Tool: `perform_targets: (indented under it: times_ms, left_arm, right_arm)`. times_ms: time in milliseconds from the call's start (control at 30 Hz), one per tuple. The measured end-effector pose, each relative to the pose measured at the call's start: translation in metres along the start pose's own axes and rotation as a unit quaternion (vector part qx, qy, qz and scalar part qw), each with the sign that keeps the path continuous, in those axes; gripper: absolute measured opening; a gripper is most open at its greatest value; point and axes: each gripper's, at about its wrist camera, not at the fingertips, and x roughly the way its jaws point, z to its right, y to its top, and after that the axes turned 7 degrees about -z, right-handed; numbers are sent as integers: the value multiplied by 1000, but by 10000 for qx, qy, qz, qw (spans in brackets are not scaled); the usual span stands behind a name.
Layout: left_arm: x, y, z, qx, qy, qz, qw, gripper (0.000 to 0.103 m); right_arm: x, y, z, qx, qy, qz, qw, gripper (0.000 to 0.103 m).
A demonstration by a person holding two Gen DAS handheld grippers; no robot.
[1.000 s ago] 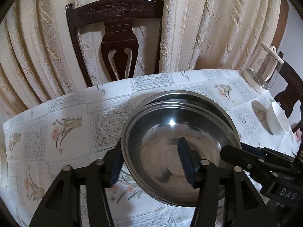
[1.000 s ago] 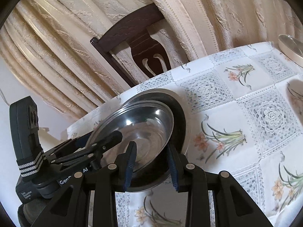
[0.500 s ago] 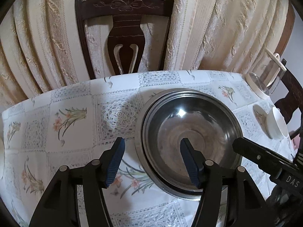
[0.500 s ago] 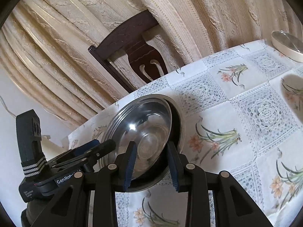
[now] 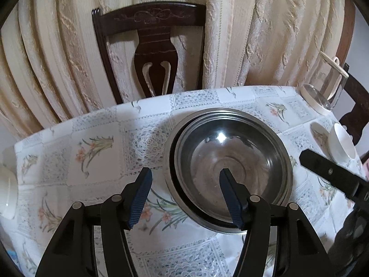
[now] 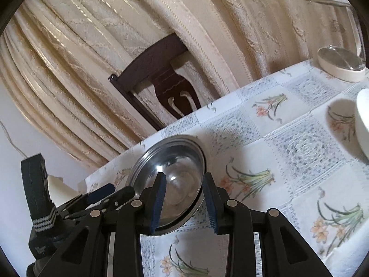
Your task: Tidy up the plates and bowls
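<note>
Two steel bowls sit nested on the flowered tablecloth; the inner bowl (image 5: 230, 152) rests in the wider outer bowl (image 5: 168, 161). My left gripper (image 5: 185, 194) hovers open at their near left rim, holding nothing. In the right wrist view the same steel bowls (image 6: 175, 161) lie just beyond my right gripper (image 6: 184, 200), which is open and empty. The left gripper (image 6: 101, 196) shows at the left there, and the right gripper's finger (image 5: 334, 177) shows at the right in the left wrist view.
A white bowl (image 5: 341, 143) stands right of the steel bowls, also at the right wrist view's edge (image 6: 362, 124). Another white bowl (image 5: 7, 194) is at the far left. A lidded glass jar (image 5: 322, 92) stands back right. A dark wooden chair (image 5: 152, 46) faces the curtain.
The left gripper let go of the smaller steel bowl, which now lies flat inside the bigger one. Both grippers have pulled back towards me.
</note>
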Motion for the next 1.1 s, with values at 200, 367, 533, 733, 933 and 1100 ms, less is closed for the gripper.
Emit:
perform_targets:
  times_ms: [200,367,533,733,933,1100]
  left_arm:
    - [-16,-2,16,233,175,173,9994,62]
    - [-29,-4,31,429,287,302,9982,62]
    - [-39,-5,46,600,344,362,9969,62]
    - [-51,-4,63,769,362,430,9955,63]
    - [-59,-1,86,853,169,421,9953,63]
    - [-58,4,110,811,-230,255,9961,63]
  right_arm:
    - [-19,8,9,173,34,240,9996,36]
    - [-33,13,13,268,76,410,9988,38]
    - [-45,17,16,308,92,542,9980,40]
    - [-76,21,31,391,-9,809,9960,44]
    - [-107,19,72,533,-484,1026,9921,45]
    - [-126,12,124,1073,-755,1172,9844,45]
